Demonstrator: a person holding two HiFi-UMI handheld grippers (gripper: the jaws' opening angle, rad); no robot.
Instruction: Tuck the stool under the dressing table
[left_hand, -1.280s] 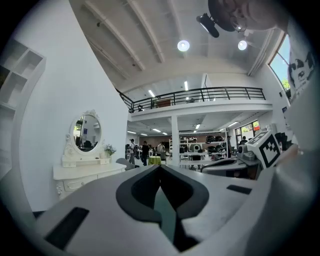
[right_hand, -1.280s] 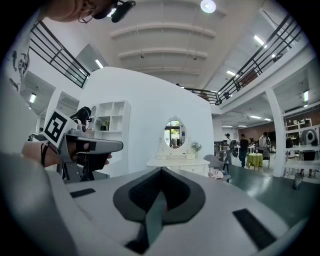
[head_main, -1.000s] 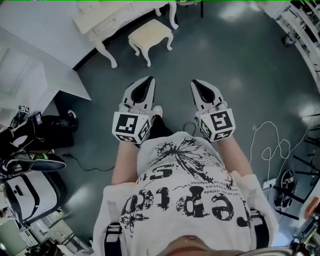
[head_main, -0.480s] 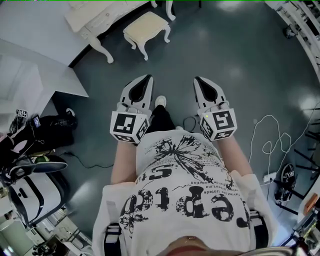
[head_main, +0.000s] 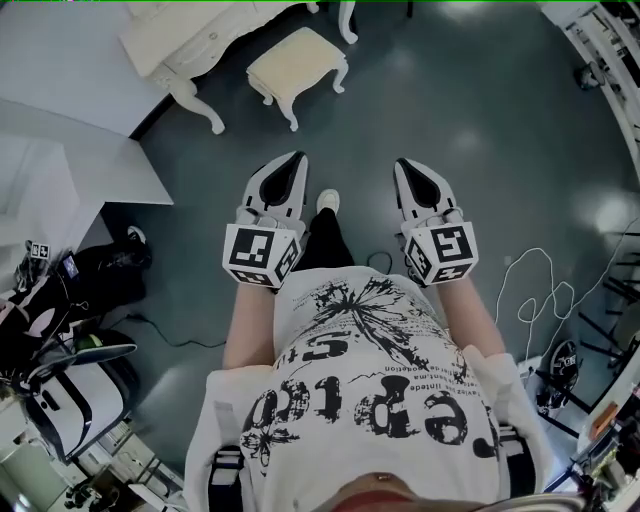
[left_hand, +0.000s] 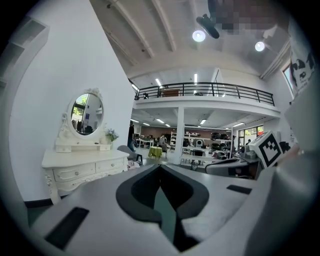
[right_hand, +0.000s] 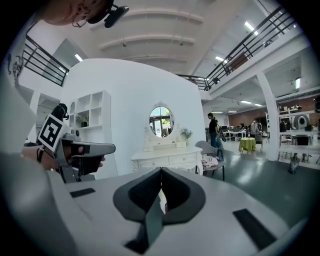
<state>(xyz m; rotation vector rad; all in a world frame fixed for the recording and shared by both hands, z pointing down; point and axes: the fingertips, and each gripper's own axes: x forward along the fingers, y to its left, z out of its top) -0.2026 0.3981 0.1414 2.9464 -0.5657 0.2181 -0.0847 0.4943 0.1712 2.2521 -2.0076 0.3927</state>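
Note:
In the head view a cream stool (head_main: 297, 68) with white curved legs stands on the dark floor, just out in front of the white dressing table (head_main: 190, 40) at the top left. My left gripper (head_main: 297, 160) and right gripper (head_main: 401, 165) are held side by side before the person's body, well short of the stool, both shut and holding nothing. The left gripper view shows the dressing table (left_hand: 82, 167) with its oval mirror (left_hand: 87, 112) to the left. The right gripper view has the dressing table (right_hand: 167, 159) straight ahead, with the stool hidden behind the jaws.
A white partition wall (head_main: 60, 170) runs along the left. Black bags and a white case (head_main: 70, 385) lie at the lower left. A white cable (head_main: 540, 295) loops on the floor at the right. A chair with clothes (right_hand: 212, 157) stands beside the dressing table.
The person has stepped a little, so the stool and table shifted slightly in the head view. Both grippers stayed shut and side by side.

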